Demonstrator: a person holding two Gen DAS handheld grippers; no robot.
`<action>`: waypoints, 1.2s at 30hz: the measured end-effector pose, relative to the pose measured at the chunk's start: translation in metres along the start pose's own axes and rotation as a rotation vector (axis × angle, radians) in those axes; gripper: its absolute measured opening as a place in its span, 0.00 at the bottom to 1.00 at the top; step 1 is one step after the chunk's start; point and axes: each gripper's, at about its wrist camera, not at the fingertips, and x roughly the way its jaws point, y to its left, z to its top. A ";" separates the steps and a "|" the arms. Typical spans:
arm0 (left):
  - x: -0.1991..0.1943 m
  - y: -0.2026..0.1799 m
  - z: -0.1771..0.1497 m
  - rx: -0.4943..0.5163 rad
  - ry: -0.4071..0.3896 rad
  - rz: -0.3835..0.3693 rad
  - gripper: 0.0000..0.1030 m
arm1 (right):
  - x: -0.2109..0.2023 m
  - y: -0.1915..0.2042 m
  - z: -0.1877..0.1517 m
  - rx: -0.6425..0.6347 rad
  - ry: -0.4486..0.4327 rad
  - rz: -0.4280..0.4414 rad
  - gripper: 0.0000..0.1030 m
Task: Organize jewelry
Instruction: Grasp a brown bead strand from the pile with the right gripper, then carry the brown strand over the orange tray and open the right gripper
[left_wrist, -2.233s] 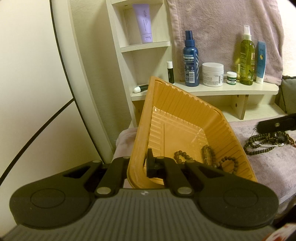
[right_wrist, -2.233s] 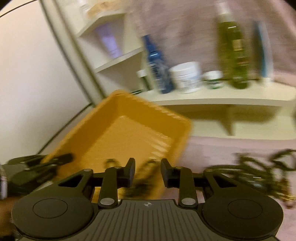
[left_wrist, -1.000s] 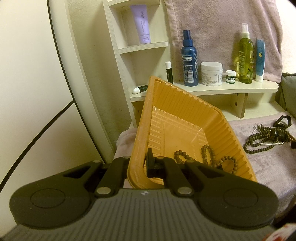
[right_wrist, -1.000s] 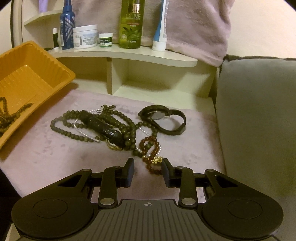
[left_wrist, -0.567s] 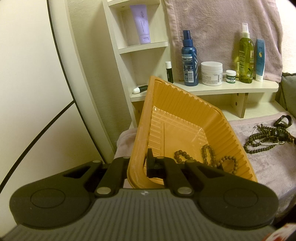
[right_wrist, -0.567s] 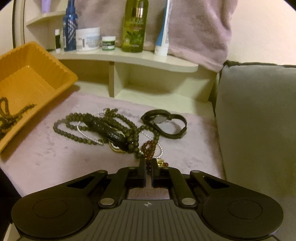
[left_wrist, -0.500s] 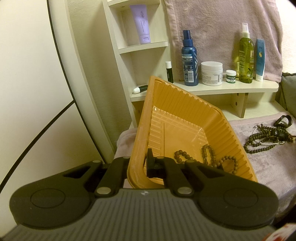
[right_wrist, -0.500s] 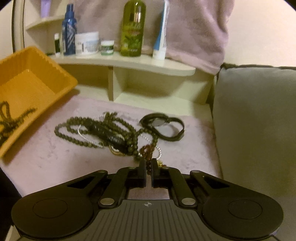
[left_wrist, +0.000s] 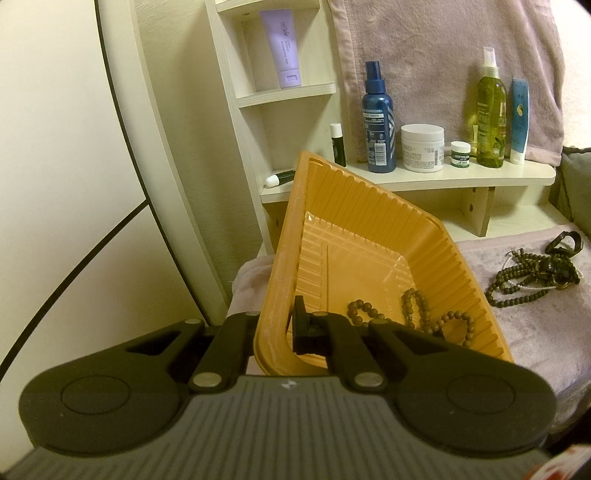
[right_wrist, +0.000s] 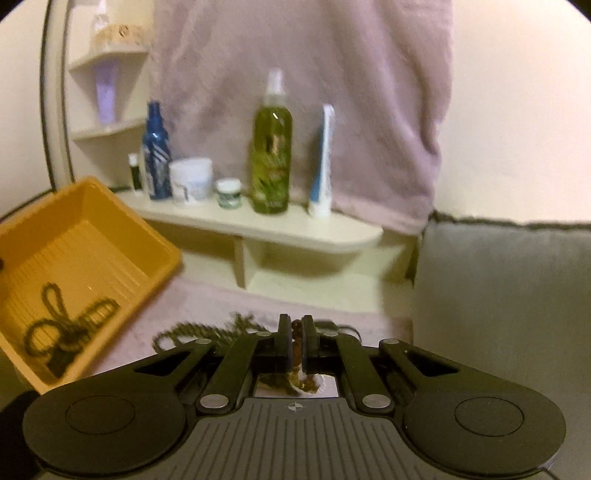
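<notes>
Right gripper (right_wrist: 294, 341) carrying reddish-brown bead bracelet (right_wrist: 295, 326) to ribbed orange plastic tray (left_wrist: 373, 254).
Fingers clamped on bracelet, lower centre; left gripper (left_wrist: 273, 326) pinches tray's near rim, tilted. Next, likely: swing left over tray, release beside brown beads (left_wrist: 410, 314).

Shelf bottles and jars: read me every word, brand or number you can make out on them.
No text can be read with confidence.
Purple tube: script print, too small.
Blue spray bottle: label and barcode, too small.
White jar: print too small.
Small green-lidded jar: too small.
Green spray bottle: label blurred.
Blue tube: a mark, no legible words.
</notes>
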 end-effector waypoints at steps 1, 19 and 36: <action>0.000 0.000 0.000 0.000 0.000 0.000 0.04 | -0.001 0.002 0.003 -0.005 -0.007 0.009 0.04; -0.001 -0.001 0.001 -0.002 -0.002 -0.002 0.04 | 0.016 0.087 0.065 -0.024 -0.055 0.381 0.04; 0.000 0.001 0.001 -0.014 0.001 -0.005 0.04 | 0.069 0.154 0.064 -0.087 0.049 0.484 0.04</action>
